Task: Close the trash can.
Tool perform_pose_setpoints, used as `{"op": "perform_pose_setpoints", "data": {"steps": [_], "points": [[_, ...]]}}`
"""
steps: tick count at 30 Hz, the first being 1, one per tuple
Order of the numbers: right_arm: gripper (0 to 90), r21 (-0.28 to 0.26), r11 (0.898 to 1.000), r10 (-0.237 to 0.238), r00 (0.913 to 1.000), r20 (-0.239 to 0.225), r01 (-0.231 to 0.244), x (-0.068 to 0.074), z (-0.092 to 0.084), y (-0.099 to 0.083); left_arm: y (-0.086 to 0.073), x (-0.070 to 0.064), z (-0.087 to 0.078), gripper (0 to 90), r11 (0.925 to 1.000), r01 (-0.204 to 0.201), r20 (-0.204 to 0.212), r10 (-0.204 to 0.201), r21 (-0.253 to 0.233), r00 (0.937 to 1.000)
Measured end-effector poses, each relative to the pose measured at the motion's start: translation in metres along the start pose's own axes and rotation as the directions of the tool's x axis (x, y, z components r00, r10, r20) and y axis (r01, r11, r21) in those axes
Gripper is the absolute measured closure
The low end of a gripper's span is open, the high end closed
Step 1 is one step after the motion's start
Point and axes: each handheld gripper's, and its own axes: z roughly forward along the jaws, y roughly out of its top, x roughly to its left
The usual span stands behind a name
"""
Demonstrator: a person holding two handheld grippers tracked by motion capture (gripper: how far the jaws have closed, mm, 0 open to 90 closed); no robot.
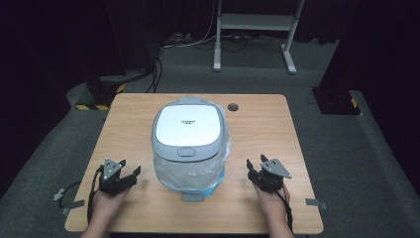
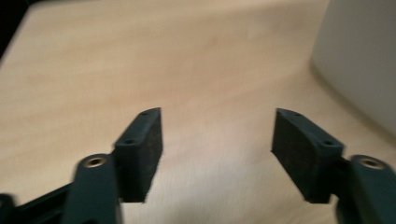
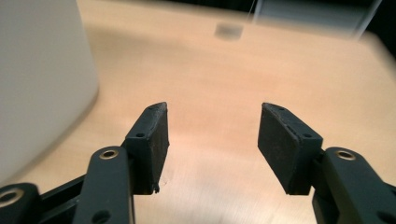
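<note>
I have the left tool (image 1: 130, 174) and right tool (image 1: 253, 170) open and empty, flanking the lidded trash bin (image 1: 189, 144). It looks light, smooth-walled; I'd grip its rim, avoiding the flimsy liner bag (image 1: 188, 171).

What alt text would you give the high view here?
A white-lidded grey waste bin with a clear plastic liner stands mid-table. A person's hands hold the open, empty left gripper and right gripper low on either side of it, touching nothing.
</note>
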Motion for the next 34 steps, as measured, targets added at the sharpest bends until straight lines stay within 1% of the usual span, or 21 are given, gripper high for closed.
{"op": "perform_pose_setpoints", "data": {"steps": [1, 2, 3, 4, 5, 6, 7, 8, 9, 10, 11, 12, 14, 16, 19, 22, 24, 27, 34], "points": [[42.1, 0.044, 0.999, 0.012, 0.9998, -0.014, -0.012, -0.001, 0.003, -0.004, -0.002, -0.001, 0.002, 29.5, 0.9996, -0.004, -0.001, 0.004, 0.029, 1.0], [42.0, 0.088, 0.996, 0.016, 0.9997, -0.019, -0.015, -0.001, 0.006, -0.008, -0.005, -0.002, 0.003, 26.4, 0.9982, -0.017, -0.009, 0.017, 0.057, 0.9998], [41.9, 0.119, 0.993, 0.004, 0.9998, -0.02, -0.002, -0.001, 0.009, -0.013, -0.006, -0.003, 0.005, 23.6, 0.9968, -0.015, -0.006, 0.015, 0.079, 0.9999], [43.8, 0.176, 0.984, -0.007, 0.9996, -0.026, 0.012, 0.0, 0.012, -0.016, -0.006, -0.005, 0.005, 20.8, 0.9958, -0.029, -0.028, 0.031, 0.087, 0.9991], [42.4, 0.209, 0.978, -0.001, 0.9995, -0.031, 0.007, 0.0, 0.013, -0.016, -0.006, -0.008, 0.005, 18.7, 0.9954, -0.039, -0.052, 0.044, 0.087, 0.9977], [42.3, 0.223, 0.975, 0.005, 0.9993, -0.038, 0.004, 0.0, 0.014, -0.015, -0.007, -0.011, 0.006, 18.5, 0.992, -0.073, -0.034, 0.077, 0.103, 0.9965], [42.2, 0.239, 0.971, 0.008, 0.9987, -0.051, 0.004, 0.001, 0.015, -0.015, -0.008, -0.013, 0.009, 17.5, 0.9867, -0.098, -0.005, 0.1, 0.129, 0.995], [41.4, 0.268, 0.963, 0.009, 0.9983, -0.057, 0.006, 0.002, 0.017, -0.015, -0.008, -0.013, 0.009, 17.0, 0.9858, -0.105, 0.03, 0.102, 0.131, 0.9943], [36.2, 0.315, 0.949, 0.011, 0.9981, -0.061, 0.009, 0.003, 0.022, -0.014, -0.008, -0.011, 0.009, 18.3, 0.9858, -0.101, 0.041, 0.096, 0.135, 0.9945], [35.9, 0.315, 0.949, 0.012, 0.9986, -0.052, 0.005, 0.005, 0.023, -0.014, -0.009, -0.01, 0.01, 18.6, 0.988, -0.071, 0.054, 0.064, 0.137, 0.9965], [35.7, 0.313, 0.95, 0.015, 0.999, -0.041, -0.002, 0.006, 0.024, -0.014, -0.009, -0.005, 0.011, 18.7, 0.9865, -0.015, 0.101, -0.001, 0.163, 0.9949], [35.2, 0.315, 0.949, 0.02, 0.9992, -0.034, -0.008, 0.008, 0.025, -0.013, -0.009, -0.003, 0.011, 17.3, 0.9872, -0.005, 0.113, -0.013, 0.159, 0.9935], [35.0, 0.314, 0.949, 0.022, 0.9994, -0.028, -0.012, 0.009, 0.026, -0.013, -0.009, -0.006, 0.011, 17.1, 0.986, -0.027, 0.099, 0.011, 0.164, 0.9951], [33.5, 0.315, 0.949, 0.024, 0.9995, -0.02, -0.016, 0.009, 0.025, -0.013, -0.009, -0.007, 0.01, 15.9, 0.986, -0.019, 0.095, 0.003, 0.165, 0.9955], [25.9, 0.324, 0.945, 0.039, 0.9992, 0.007, -0.039, 0.009, 0.025, -0.013, -0.01, -0.009, 0.009, 15.8, 0.986, -0.011, 0.083, -0.003, 0.167, 0.9966], [23.6, 0.329, 0.943, 0.051, 0.9984, 0.025, -0.056, 0.009, 0.024, -0.014, -0.01, -0.01, 0.009, 15.5, 0.9859, -0.007, 0.075, -0.006, 0.167, 0.9971], [21.4, 0.33, 0.942, 0.051, 0.9982, 0.032, -0.059, 0.009, 0.025, -0.014, -0.01, -0.011, 0.008, 15.6, 0.986, -0.003, 0.071, -0.009, 0.167, 0.9974], [21.1, 0.333, 0.941, 0.054, 0.998, 0.033, -0.062, 0.009, 0.025, -0.014, -0.01, -0.011, 0.009, 15.3, 0.9858, 0.002, 0.076, -0.015, 0.168, 0.997], [21.3, 0.331, 0.942, 0.05, 0.9983, 0.031, -0.057, 0.008, 0.025, -0.014, -0.01, -0.011, 0.009, 15.1, 0.9858, 0.002, 0.07, -0.014, 0.168, 0.9975]]}}
